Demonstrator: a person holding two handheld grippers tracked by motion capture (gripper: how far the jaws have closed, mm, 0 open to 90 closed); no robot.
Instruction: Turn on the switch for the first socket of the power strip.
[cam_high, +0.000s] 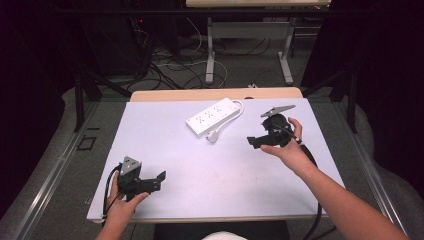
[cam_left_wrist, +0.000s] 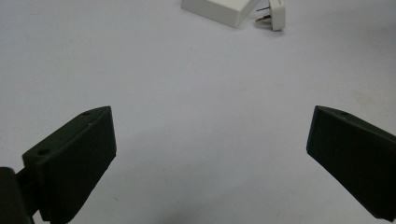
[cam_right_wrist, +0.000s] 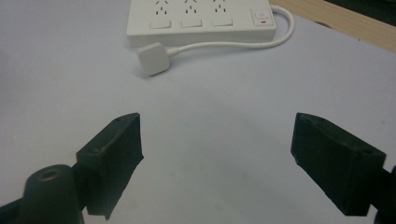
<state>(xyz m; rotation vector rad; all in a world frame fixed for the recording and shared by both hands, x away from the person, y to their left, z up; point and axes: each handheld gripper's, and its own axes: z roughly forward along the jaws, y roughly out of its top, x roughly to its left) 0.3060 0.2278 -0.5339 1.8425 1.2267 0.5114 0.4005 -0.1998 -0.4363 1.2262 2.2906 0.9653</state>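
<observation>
**Two Grippers Held Wide Over One Power Strip**

Nearest the high camera, two forearms are seen coming in from the bottom edge, one gripper held in each hand. The left gripper (cam_high: 150, 181) is held low at the near left corner of the white table (cam_high: 165, 150), a grey three-cornered plate on its top and a black cable trailing down beside the wrist. Its jaws are spread wide apart with nothing between them, as is confirmed in the left gripper view (cam_left_wrist: 210, 158), where bare white surface is seen across the gap. The right gripper (cam_high: 260, 135) is raised at the right side of the table in the right hand (cam_high: 287, 150), tipped toward the middle. Its jaws are likewise released and empty (cam_right_wrist: 217, 154).

One white power strip (cam_high: 212, 116) is laid aslant near the far middle of the table, well apart from both grippers. Three socket groups, three switches beneath them and one further switch with a red mark are counted in the right gripper view (cam_right_wrist: 198, 18). One cord (cam_right_wrist: 243, 42) is looped from the strip's end back to one white plug (cam_right_wrist: 152, 59), which lies just beside the strip's long edge; its metal prongs are visible in the left gripper view (cam_left_wrist: 273, 11).

A pale wooden edge (cam_high: 215, 94) is shown along the table's far side. Beyond it, a grey floor strewn with tangled cables (cam_high: 175, 65), the legs of a second desk (cam_high: 210, 50) and black curtains are seen.
</observation>
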